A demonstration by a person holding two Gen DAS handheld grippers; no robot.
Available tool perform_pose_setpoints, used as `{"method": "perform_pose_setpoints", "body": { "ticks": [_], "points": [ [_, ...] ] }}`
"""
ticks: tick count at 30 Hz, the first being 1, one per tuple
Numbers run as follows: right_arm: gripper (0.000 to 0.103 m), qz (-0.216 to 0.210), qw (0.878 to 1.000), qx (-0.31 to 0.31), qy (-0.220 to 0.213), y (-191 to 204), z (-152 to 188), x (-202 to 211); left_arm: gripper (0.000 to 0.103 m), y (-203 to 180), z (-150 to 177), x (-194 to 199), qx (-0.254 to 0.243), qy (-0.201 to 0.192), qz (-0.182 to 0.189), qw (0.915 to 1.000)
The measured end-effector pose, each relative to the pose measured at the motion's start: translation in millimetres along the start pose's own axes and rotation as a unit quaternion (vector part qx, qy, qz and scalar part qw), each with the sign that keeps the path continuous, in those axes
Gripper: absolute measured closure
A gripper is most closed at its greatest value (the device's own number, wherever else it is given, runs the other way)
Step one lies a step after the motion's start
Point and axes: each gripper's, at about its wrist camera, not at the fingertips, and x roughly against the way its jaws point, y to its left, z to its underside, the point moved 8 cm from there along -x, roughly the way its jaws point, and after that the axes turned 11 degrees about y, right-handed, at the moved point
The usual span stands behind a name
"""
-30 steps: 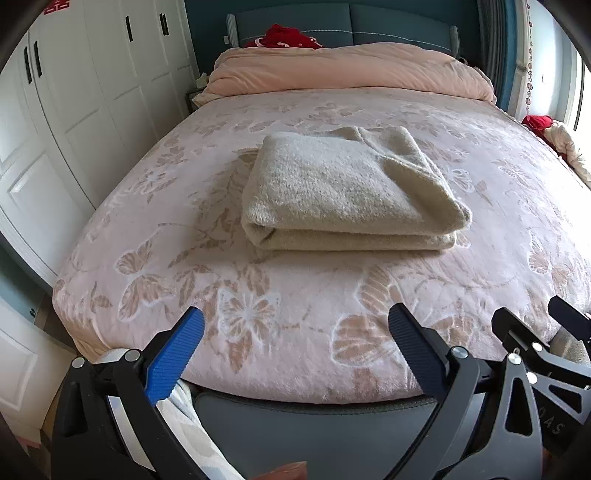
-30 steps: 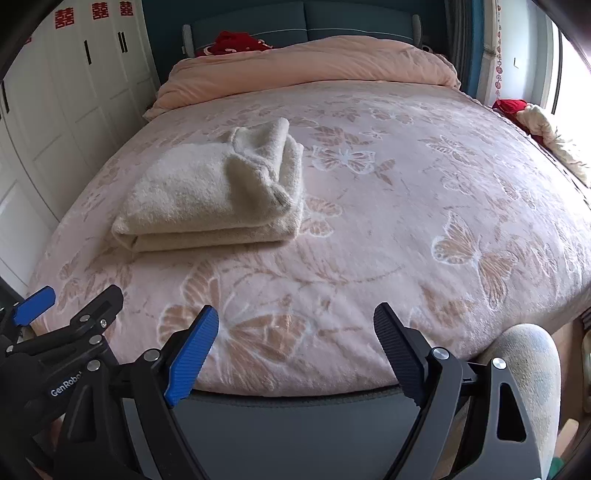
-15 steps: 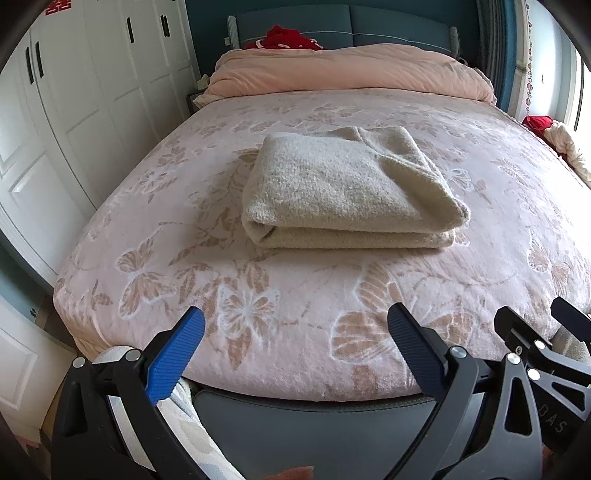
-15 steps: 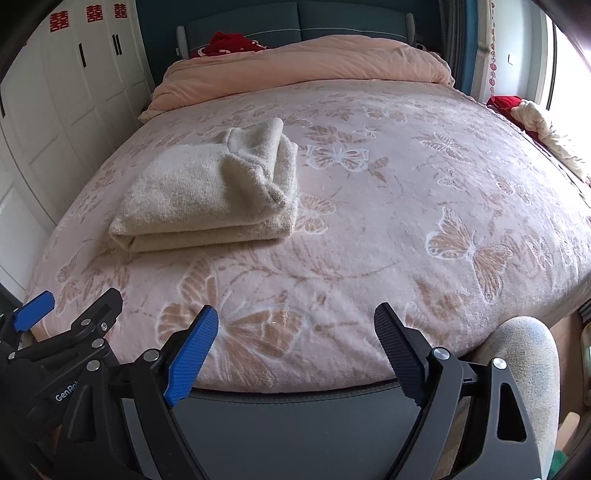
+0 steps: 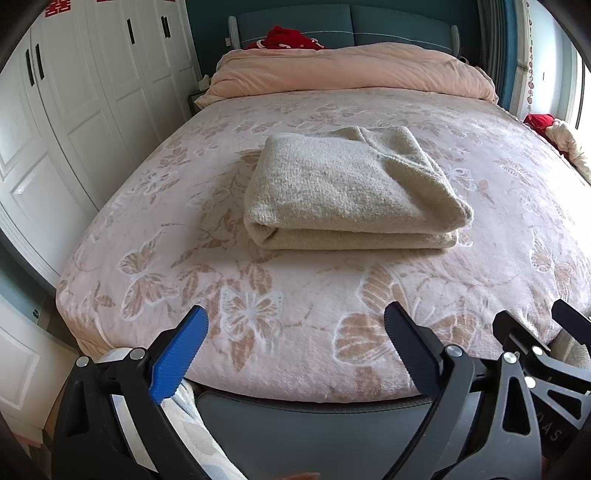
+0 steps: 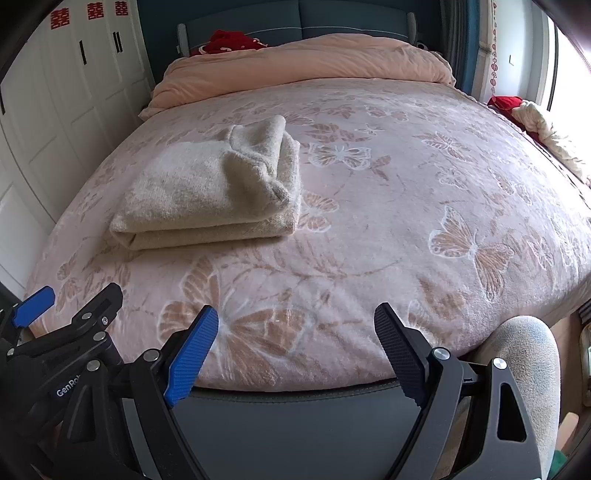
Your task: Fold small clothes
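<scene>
A cream knitted garment (image 5: pixel 351 192) lies folded in a neat rectangle on the pink butterfly-patterned bed (image 5: pixel 295 295). It also shows in the right wrist view (image 6: pixel 210 192), left of centre. My left gripper (image 5: pixel 295 321) is open and empty, held at the foot of the bed, well short of the garment. My right gripper (image 6: pixel 295 317) is open and empty, also at the foot edge, right of the garment. The left gripper shows at the lower left of the right wrist view (image 6: pixel 66 306).
A rolled pink duvet (image 5: pixel 351 70) lies at the head of the bed before a teal headboard (image 5: pixel 388 26), with a red item (image 5: pixel 284 37) behind it. White wardrobe doors (image 5: pixel 74 110) line the left side. Clothes (image 6: pixel 546 133) lie at the right edge.
Both grippers have drifted slightly; the views have tilted a little. The folded garment has not moved and both grippers stay open.
</scene>
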Motion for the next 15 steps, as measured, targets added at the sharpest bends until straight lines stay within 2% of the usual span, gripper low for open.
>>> {"method": "perform_pose_setpoints", "body": {
  "ticks": [15],
  "points": [
    [0.018, 0.005, 1.000, -0.008, 0.000, 2.7, 1.9, 1.5, 0.015, -2.6, 0.2, -0.5, 0.002, -0.006, -0.005, 1.0000]
  ]
}}
